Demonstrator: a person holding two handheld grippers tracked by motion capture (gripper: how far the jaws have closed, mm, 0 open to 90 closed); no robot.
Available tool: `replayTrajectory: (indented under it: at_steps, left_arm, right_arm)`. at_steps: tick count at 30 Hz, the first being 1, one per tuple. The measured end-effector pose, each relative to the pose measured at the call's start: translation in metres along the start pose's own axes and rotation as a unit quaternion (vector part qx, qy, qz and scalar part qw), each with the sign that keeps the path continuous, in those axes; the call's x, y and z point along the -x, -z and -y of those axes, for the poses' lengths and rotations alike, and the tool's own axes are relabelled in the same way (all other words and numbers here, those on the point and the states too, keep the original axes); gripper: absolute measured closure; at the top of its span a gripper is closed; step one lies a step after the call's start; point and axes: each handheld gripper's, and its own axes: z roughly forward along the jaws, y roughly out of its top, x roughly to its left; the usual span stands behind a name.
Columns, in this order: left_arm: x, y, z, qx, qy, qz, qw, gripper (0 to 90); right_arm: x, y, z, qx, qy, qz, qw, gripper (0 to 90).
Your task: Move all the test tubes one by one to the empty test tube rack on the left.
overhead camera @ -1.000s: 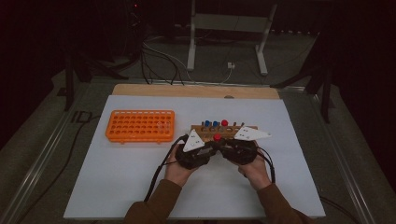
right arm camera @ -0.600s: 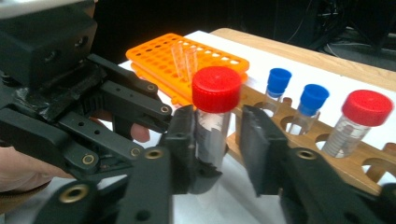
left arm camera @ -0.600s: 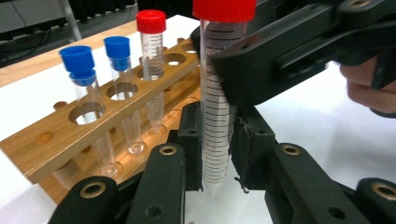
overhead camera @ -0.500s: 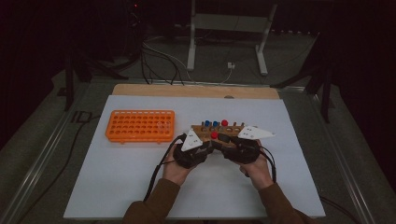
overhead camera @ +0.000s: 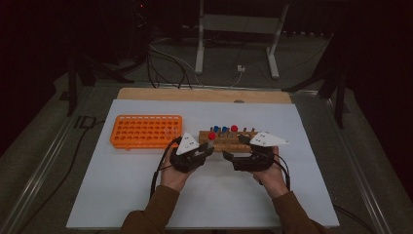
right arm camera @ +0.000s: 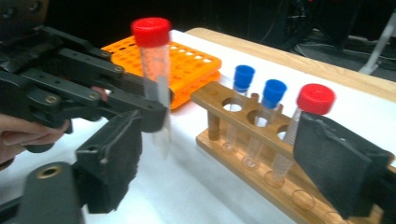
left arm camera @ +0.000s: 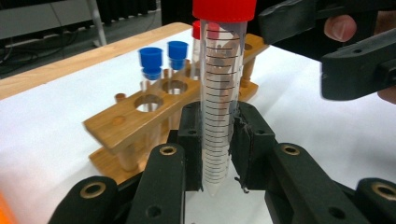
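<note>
The left gripper (left arm camera: 217, 154) has its fingers (left arm camera: 191, 140) pinching a red-capped tube (left arm camera: 219, 93) low on the barrel, tip pointing down, long axis upright. In the high view the tube's cap (overhead camera: 212, 136) sits at about 1 o'clock from the left gripper (overhead camera: 197, 153), just beside the near edge of the wooden rack (overhead camera: 229, 139). The orange rack (overhead camera: 146, 130) lies at 10 o'clock from it, well apart, and the left hand is the nearer one to it. The right gripper (right arm camera: 224, 168) has just been opening; its fingers (right arm camera: 112, 154) stand spread with nothing between them, the held tube at about 11 o'clock from them. The tube looks blurred in the right gripper view, and whether its tip touches the bench (overhead camera: 146, 195) I cannot tell. The wooden rack's far holes are too small to count
</note>
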Motion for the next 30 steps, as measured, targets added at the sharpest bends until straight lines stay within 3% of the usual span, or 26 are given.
replayTrajectory:
  at_steps: [7,30]
  left_arm:
    - [-0.009,0.01,0.001,0.006,0.009,-0.014,0.9999,75.6]
    - [-0.032,0.038,0.003,0.023,0.028,-0.051,0.9981,75.4]
  right_arm:
    - [0.008,0.005,0.003,-0.005,-0.007,0.027,0.9996,3.3]
    - [0.029,0.025,0.016,0.009,-0.025,0.061,0.9978,0.0]
